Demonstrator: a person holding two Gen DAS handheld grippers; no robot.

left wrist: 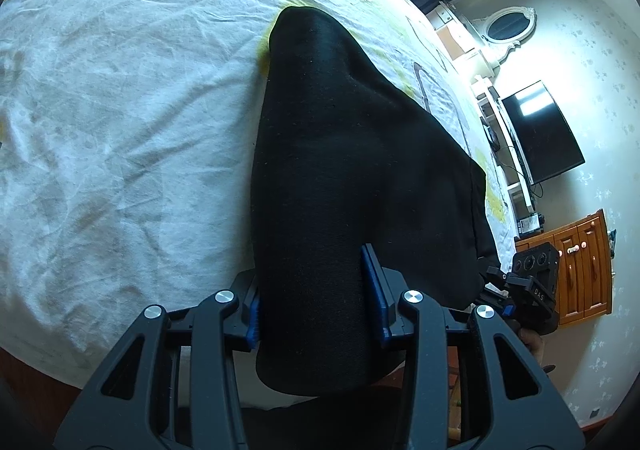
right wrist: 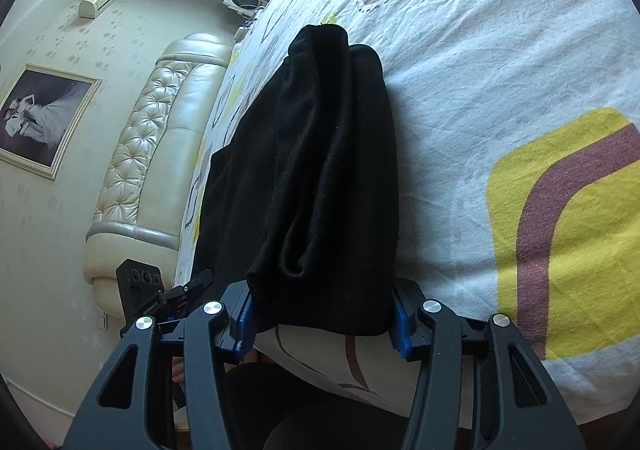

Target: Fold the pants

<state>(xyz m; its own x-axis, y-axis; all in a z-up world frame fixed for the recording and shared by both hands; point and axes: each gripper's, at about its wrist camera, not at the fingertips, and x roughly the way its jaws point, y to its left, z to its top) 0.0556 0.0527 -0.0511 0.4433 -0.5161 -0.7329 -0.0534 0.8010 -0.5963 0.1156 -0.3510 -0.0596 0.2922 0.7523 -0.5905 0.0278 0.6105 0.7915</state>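
A: We're looking at the pants [left wrist: 352,169] running lengthwise from the lower centre of the frame toward the upper centre, lying on the bed [left wrist: 120,109]. The left gripper [left wrist: 316,314] is grasping their near end.

B: And the right gripper [right wrist: 320,314] is clenching the other near corner, so neither is nearer. Our right view is showing stacked layers [right wrist: 316,153]; the left is showing one smooth face.

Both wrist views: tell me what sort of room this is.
Most likely a bedroom: a bed sheet under black pants, a tufted headboard, and a wall television.
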